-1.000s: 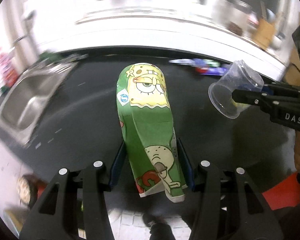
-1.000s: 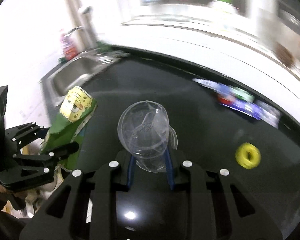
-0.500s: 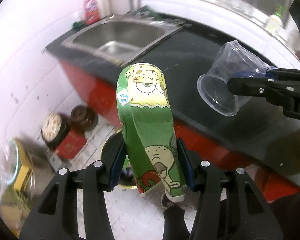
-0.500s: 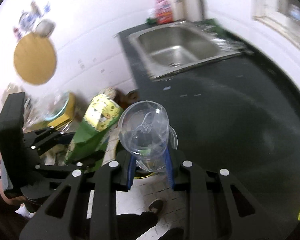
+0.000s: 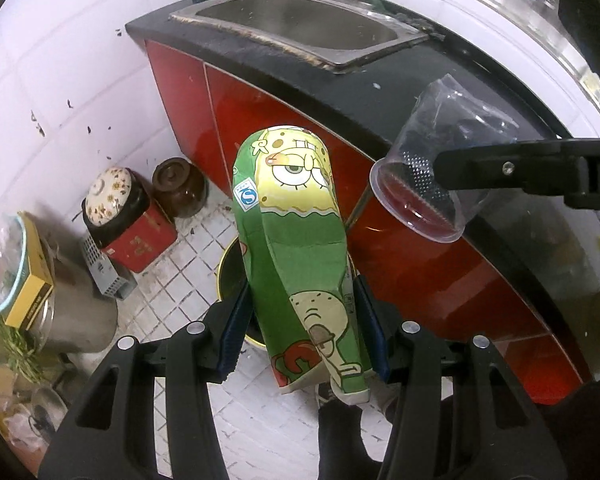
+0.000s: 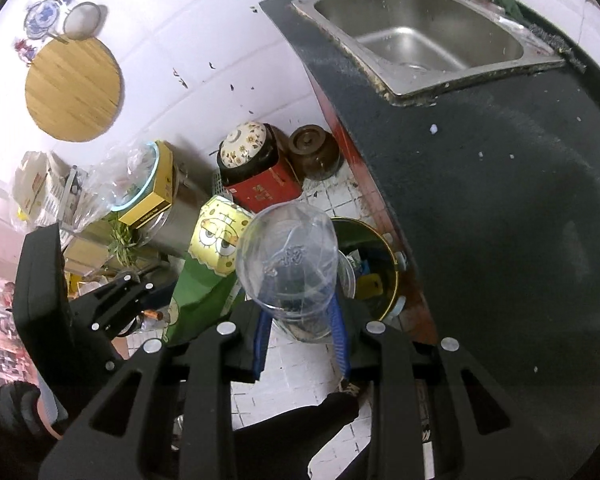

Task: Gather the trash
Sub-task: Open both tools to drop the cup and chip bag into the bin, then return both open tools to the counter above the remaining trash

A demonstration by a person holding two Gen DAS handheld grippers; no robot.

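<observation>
Both hands have swung off the black desk (image 6: 520, 200) since a second ago: then the views looked across its top, now they look down past its red front to the tiled floor and the yellow-rimmed bin (image 6: 384, 276) standing against it. What each tool pinches has not changed. The left tool (image 5: 300, 328) is pressed on the green cartoon snack bag (image 5: 296, 240), its pads on the bag's lower sides, with the bin showing directly behind it. The right tool (image 6: 298, 324) clamps the clear plastic cup (image 6: 288, 264), whose mouth faces the camera; the bin's opening lies at about three o'clock from it.

To drop well, I judge each load should sit squarely over the opening before its grip is eased. The light bag may drift, so lower it close to the rim. Shift the cup toward three o'clock, clear of the desk edge, so it cannot bounce off the rim.
</observation>
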